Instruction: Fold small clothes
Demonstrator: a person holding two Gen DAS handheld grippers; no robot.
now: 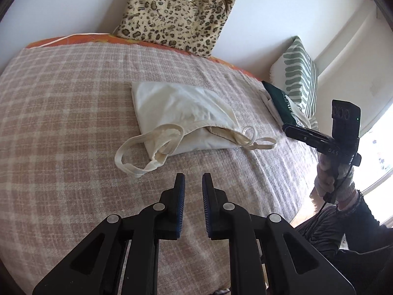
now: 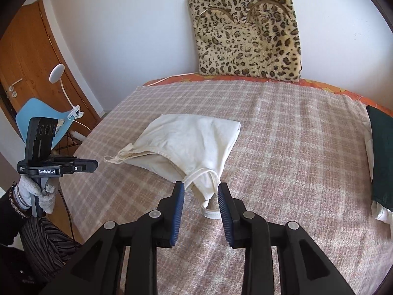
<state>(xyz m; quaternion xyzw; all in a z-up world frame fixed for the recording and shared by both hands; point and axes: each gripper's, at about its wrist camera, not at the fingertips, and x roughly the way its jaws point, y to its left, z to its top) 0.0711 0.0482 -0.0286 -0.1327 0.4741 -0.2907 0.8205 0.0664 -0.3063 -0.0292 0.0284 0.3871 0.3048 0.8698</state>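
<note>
My left gripper point(image 1: 193, 179) has its blue-padded jaws parted by a narrow gap, nothing between them, over the pink-and-cream checked blanket point(image 1: 61, 113). The cream strappy cotton top point(image 1: 181, 115), folded over, lies just beyond at twelve o'clock, its loose shoulder strap point(image 1: 127, 157) nearest at eleven. My right gripper point(image 2: 201, 191) is released wider; a strap loop lies on the blanket between its tips, untouched as far as I can see. The top spreads away toward eleven. A leopard-print plush cushion point(image 2: 248, 29) leans on the white wall at twelve.
</note>
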